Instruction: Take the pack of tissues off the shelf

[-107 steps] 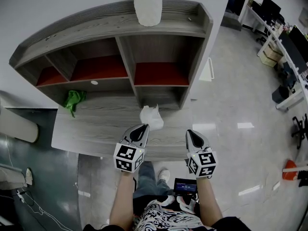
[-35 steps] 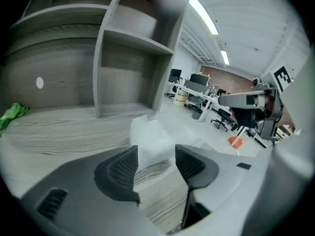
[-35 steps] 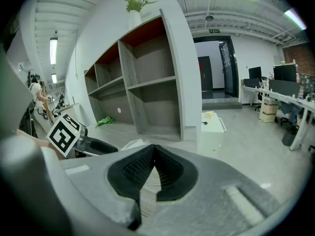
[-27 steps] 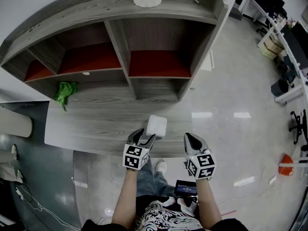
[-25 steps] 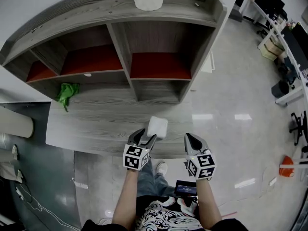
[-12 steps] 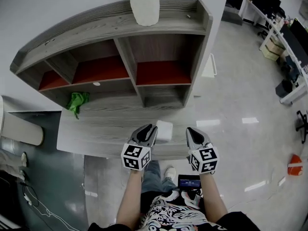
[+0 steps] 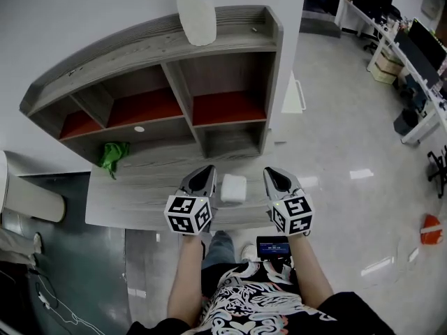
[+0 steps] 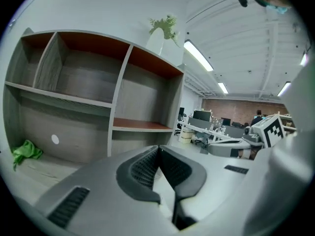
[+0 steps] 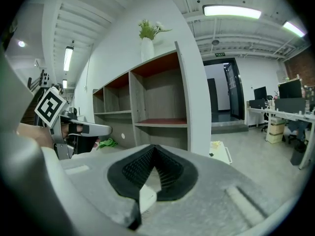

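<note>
two sets of tongs are held out side by side above the near edge of the counter (image 7: 126,202). the left tongs (image 7: 204,175) are seen closed tip to tip; their jaws have just been closing, and nothing is caught between them. the right tongs (image 7: 271,176) are likewise pressed together on nothing.

just past the tips, the pack of tissues (image 7: 233,188) is found lying flat on the counter. from the head view it is placed between the two tongs and is gripped by neither. whether it is brushed by the left tongs cannot be told from above.

farther back and to the left, a green cloth (image 7: 112,157) is left crumpled where the counter meets the shelf (image 7: 274,82). the red-floored compartments (image 7: 227,107) are seen bare, and no pack is seen in any of them. on top of the shelf a white vase (image 7: 195,9) is stood.

the task is judged to be all but finished: the pack is out of the shelf, set down on the counter and no longer held. little is thought to be left beyond the tongs being drawn clear, unless the pack is meant to be carried off elsewhere, which cannot be told.
</note>
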A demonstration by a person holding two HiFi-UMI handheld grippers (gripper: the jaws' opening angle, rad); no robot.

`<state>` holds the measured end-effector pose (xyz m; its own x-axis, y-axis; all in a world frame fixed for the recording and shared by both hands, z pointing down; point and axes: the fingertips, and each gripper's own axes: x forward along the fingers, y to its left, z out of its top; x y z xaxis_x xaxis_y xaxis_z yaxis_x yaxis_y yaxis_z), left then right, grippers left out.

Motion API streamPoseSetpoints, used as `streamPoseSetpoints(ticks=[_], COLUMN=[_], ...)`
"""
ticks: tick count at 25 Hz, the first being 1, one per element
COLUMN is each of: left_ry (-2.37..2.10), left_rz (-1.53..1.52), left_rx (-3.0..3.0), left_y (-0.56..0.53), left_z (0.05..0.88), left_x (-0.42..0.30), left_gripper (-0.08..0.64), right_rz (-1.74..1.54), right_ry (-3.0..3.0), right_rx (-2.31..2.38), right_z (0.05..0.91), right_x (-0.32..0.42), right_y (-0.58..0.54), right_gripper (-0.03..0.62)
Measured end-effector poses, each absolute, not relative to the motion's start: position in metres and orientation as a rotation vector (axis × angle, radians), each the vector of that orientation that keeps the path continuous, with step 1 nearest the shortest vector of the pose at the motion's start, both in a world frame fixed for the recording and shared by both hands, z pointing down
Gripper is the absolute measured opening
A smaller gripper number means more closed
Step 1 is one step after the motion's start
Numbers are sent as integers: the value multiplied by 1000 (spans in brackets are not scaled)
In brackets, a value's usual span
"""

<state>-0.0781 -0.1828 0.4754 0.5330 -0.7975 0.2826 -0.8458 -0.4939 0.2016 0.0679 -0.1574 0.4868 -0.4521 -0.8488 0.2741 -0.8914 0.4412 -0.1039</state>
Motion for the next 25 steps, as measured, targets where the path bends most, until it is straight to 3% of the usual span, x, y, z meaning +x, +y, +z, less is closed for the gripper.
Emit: streamPoseSetpoints(ticks=[9,25], left_ry=[-1273,-1283], left_rz=[67,92], left_rx=[2508,2549], left_y=[-183,-176], left_z=[447,449], left_x=[-73,-88], left_gripper=[8,8], right_rz=[283,285], right_ry=[-2520,-2503], right_rx=[1547,1564], right_z=[472,474], right_x=[64,62], right_y=[-161,-164], right_gripper=[3,3])
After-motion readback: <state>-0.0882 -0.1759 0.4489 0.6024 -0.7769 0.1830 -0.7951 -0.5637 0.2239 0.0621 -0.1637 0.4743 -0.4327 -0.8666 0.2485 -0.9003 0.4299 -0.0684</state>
